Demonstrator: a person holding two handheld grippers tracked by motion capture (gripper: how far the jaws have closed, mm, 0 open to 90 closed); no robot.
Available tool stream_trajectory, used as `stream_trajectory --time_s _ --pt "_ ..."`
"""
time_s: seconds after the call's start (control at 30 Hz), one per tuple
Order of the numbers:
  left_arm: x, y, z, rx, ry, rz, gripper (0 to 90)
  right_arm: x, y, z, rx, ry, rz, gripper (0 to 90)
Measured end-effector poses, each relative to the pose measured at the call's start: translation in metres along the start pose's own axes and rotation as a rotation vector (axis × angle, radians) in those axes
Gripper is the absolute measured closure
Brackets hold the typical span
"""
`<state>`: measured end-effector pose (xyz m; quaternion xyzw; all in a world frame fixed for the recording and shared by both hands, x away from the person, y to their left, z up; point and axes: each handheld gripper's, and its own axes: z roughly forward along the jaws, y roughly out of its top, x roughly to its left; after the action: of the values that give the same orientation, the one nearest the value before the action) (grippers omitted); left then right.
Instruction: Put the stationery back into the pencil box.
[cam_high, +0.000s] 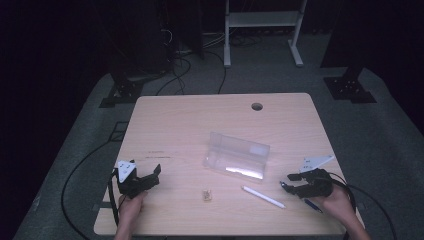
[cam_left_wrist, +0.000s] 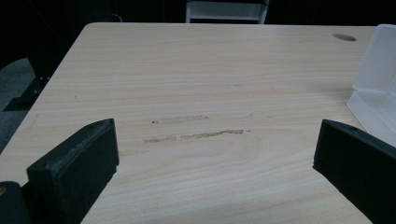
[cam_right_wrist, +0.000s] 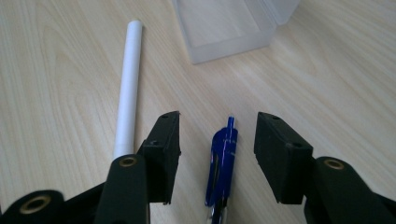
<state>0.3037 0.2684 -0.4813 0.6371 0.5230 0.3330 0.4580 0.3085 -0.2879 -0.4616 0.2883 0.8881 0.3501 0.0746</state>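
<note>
Your right gripper (cam_right_wrist: 217, 135) straddles one blue pen (cam_right_wrist: 222, 168) on the table (cam_high: 175, 120), jaws apart and not touching it; the high view mostly hides that pen. Your left gripper (cam_left_wrist: 215, 154) gapes, empty. Beyond lie one white pen (cam_right_wrist: 128, 88), one small unclear object (cam_high: 206, 195), and one clear box (cam_high: 236, 156).

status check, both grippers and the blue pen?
Right gripper open, straddling blue pen, pads clear. Left gripper open, nothing between. White pen alongside, apart.
</note>
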Motion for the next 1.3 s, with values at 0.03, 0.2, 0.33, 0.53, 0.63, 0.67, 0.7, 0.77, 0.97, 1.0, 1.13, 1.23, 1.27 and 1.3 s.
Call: stream_trajectory --time_s 0.03,0.2,0.33,0.53,0.63,0.67,0.7,0.77,0.97,1.0,1.13,1.23,1.27,1.3 --pt "0.000 0.000 0.000 0.000 0.000 0.000 0.0 0.000 -0.002 -0.001 0.003 -0.003 0.001 50.8" --pt "0.000 0.000 0.000 -0.001 -0.001 -0.002 0.0 0.001 -0.012 -0.007 0.008 -0.010 0.014 54.5" --pt "0.000 0.000 0.000 -0.001 -0.001 -0.002 0.0 0.002 -0.021 -0.010 0.008 -0.020 0.024 56.8" --pt "0.000 0.000 0.000 0.000 -0.001 -0.001 0.0 0.004 -0.031 -0.012 0.016 -0.033 0.034 61.9" --pt "0.000 0.000 0.000 -0.001 -0.001 -0.001 0.0 0.005 -0.037 -0.013 0.017 -0.038 0.032 63.8" --pt "0.000 0.000 0.000 -0.001 -0.001 -0.002 0.0 0.006 -0.038 -0.013 0.019 -0.039 0.034 64.4" --pt "0.000 0.000 0.000 -0.001 -0.001 -0.002 0.0 0.006 -0.038 -0.013 0.019 -0.039 0.034 64.4" --pt "0.000 0.000 0.000 -0.001 -0.001 -0.002 0.0 0.007 -0.040 -0.015 0.017 -0.045 0.037 64.9" --pt "0.000 0.000 0.000 0.000 -0.001 -0.001 0.0 0.011 -0.048 -0.019 -0.007 -0.066 0.052 68.2" --pt "0.000 0.000 0.000 -0.001 -0.001 -0.001 0.0 0.011 -0.050 -0.019 -0.008 -0.068 0.056 68.5" --pt "0.000 0.000 0.000 0.000 -0.001 -0.001 0.0 0.011 -0.053 -0.018 -0.009 -0.068 0.060 69.7" --pt "0.000 0.000 0.000 0.000 -0.001 -0.001 0.0 0.012 -0.054 -0.017 -0.012 -0.073 0.059 70.7" --pt "0.000 0.000 0.000 -0.001 -0.001 -0.001 0.0 0.012 -0.054 -0.016 -0.013 -0.074 0.058 70.8" --pt "0.000 0.000 0.000 0.000 -0.001 0.001 0.0 0.012 -0.054 -0.016 -0.013 -0.075 0.057 70.9"
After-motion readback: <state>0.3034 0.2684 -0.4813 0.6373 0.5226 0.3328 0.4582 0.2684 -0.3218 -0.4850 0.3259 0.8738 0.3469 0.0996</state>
